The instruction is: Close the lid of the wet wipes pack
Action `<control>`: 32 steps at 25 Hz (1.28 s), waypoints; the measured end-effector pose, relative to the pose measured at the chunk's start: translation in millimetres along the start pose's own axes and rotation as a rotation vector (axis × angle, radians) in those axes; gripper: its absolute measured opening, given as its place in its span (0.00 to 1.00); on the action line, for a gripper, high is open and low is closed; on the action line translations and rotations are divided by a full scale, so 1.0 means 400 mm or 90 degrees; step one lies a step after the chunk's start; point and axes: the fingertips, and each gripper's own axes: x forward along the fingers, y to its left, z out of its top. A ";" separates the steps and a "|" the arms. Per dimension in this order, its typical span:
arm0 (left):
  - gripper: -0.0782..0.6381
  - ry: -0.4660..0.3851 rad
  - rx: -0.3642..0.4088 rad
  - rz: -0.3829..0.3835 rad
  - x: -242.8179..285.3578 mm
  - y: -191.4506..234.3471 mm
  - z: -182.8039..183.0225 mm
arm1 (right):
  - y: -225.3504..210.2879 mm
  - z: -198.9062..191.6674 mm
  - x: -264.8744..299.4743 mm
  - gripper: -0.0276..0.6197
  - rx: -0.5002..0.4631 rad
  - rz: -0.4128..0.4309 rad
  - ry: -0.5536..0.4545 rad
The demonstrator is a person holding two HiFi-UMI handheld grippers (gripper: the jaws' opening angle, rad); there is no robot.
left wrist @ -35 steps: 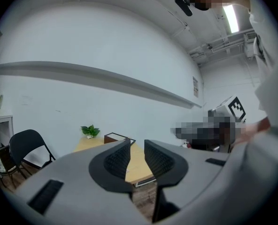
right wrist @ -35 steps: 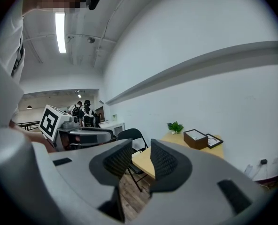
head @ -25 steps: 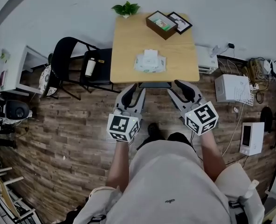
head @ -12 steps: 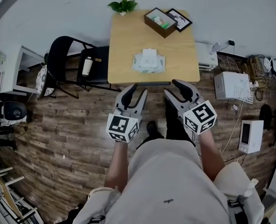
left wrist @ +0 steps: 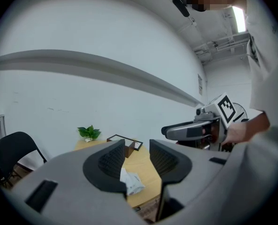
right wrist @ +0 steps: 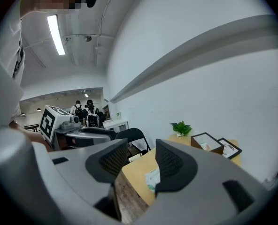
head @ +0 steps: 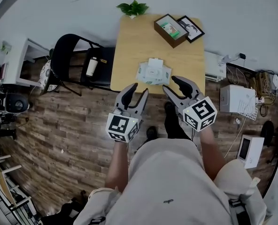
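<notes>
Wet wipes pack (head: 153, 73): one
Potted plant (head: 133, 8): one
Box (head: 171, 30): one
Picture frame (head: 194, 28): one
Tabletop (head: 134, 46): one
Tongs: two, left tongs (head: 139, 89) and right tongs (head: 171, 84)

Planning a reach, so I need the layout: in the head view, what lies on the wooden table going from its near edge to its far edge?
wet wipes pack → open brown box → potted plant. The picture frame lies about level with the box, so it is left out of the order.

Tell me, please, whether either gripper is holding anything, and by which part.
Nothing is held. The left gripper and right gripper have just been opening their jaws, with nothing between them; the wet wipes pack lies untouched on the table ahead.
</notes>
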 end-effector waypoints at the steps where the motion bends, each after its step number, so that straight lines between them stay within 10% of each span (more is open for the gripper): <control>1: 0.31 0.001 0.001 0.002 0.020 0.007 0.006 | -0.020 0.006 0.012 0.31 -0.001 0.004 0.002; 32: 0.32 0.062 -0.079 0.157 0.348 0.083 -0.060 | -0.409 -0.201 0.313 0.31 0.016 0.182 0.149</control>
